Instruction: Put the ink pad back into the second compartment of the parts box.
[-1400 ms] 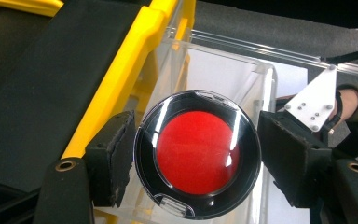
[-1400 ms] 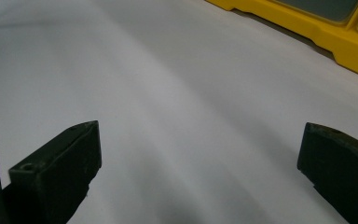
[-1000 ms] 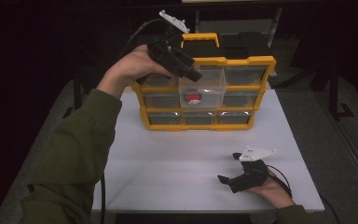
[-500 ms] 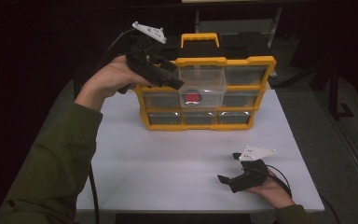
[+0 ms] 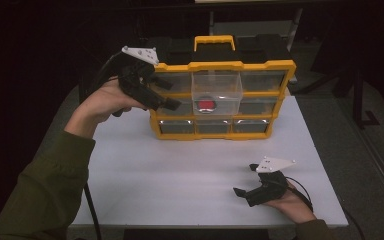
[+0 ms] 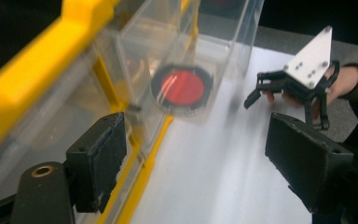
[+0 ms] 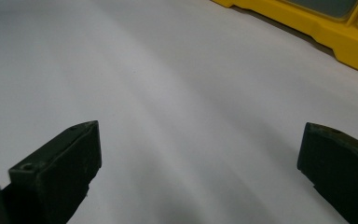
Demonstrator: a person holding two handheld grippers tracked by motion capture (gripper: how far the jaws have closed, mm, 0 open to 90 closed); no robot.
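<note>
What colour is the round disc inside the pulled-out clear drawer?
Red, with a dark rim: the round disc shows best in the left gripper view.

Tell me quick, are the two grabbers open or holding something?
Left gripper: open, holding nothing, beside the drawer box.
Right gripper: open, empty, on the table.

The yellow plastic drawer box (image 5: 224, 66) looks hard and a bit shiny, and its see-through plastic drawers (image 6: 177, 51) are smooth and glossy. The white table top (image 7: 177, 93) is smooth and matt. The black jaws of the left gripper (image 6: 205, 158) look dull and a little rough, and the green sleeve (image 5: 45, 190) is soft cloth.
</note>
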